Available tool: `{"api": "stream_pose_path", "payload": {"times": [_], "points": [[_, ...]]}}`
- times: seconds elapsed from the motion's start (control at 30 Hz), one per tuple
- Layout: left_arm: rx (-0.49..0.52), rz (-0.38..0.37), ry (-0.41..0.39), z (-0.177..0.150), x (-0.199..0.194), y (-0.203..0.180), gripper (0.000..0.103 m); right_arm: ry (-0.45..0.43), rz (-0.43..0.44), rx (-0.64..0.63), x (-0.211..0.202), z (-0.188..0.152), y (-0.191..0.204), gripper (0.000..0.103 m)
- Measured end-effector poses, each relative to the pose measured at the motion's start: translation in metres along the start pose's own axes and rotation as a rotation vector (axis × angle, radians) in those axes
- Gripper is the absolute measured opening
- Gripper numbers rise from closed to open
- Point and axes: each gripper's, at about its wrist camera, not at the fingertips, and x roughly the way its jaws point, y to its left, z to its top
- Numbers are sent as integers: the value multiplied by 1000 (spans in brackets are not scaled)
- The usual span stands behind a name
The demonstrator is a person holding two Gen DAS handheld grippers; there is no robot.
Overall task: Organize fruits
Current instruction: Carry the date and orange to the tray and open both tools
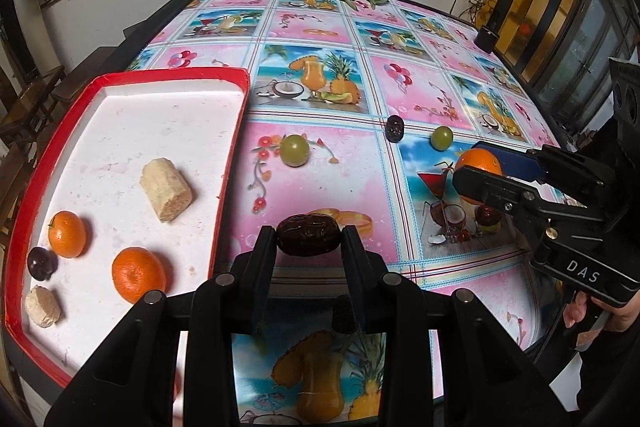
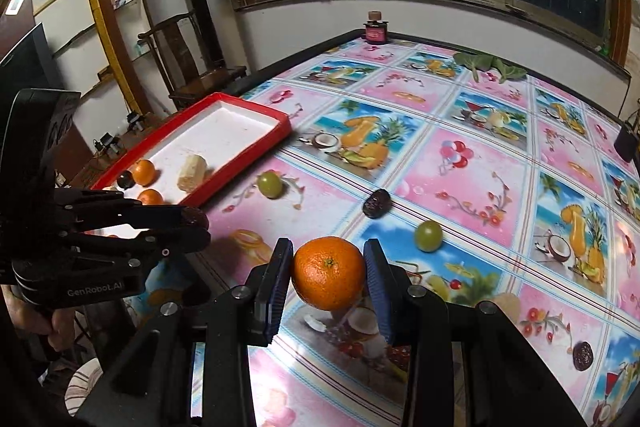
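Left hand-held gripper (image 1: 309,241) clamping a date (image 1: 309,235) beside the red tray's rim (image 1: 232,163), right hand-held gripper (image 2: 328,273) gripping an orange (image 2: 328,273) above open tablecloth (image 2: 460,187)

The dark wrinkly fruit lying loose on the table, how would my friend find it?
Start at the red tray, then go right across the tablecloth past the first green grape. The date lies between both grapes, oval, dark brown and wrinkled.

A: Oranges?
B: Three: two in the red tray (image 1: 236,115), at (image 1: 67,234) and (image 1: 138,274), one in a gripper (image 2: 328,273).
A: Green grapes?
B: Two (image 1: 294,150) (image 1: 441,138).
A: Dark dates?
B: Three sure (image 1: 308,240) (image 2: 376,203) (image 2: 583,355); the dark fruit (image 1: 41,263) in the tray is unclear.
A: Pale chunks?
B: Two (image 1: 166,189) (image 1: 43,306).
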Motion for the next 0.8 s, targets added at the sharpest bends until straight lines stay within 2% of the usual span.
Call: {"api": "stream_pose_path", "payload": {"times": [0.37,0.57,0.8], "points": [[-34,15,-23,-4,-17,19,31,-5,51,-25,5,8,24,37],[-104,38,-60,-11,-42,53,31,-8,78,-41,8,12,36,37],[-202,101,-84,-19,-61,103,31,-5,105,-57,13,17,46,37]]}}
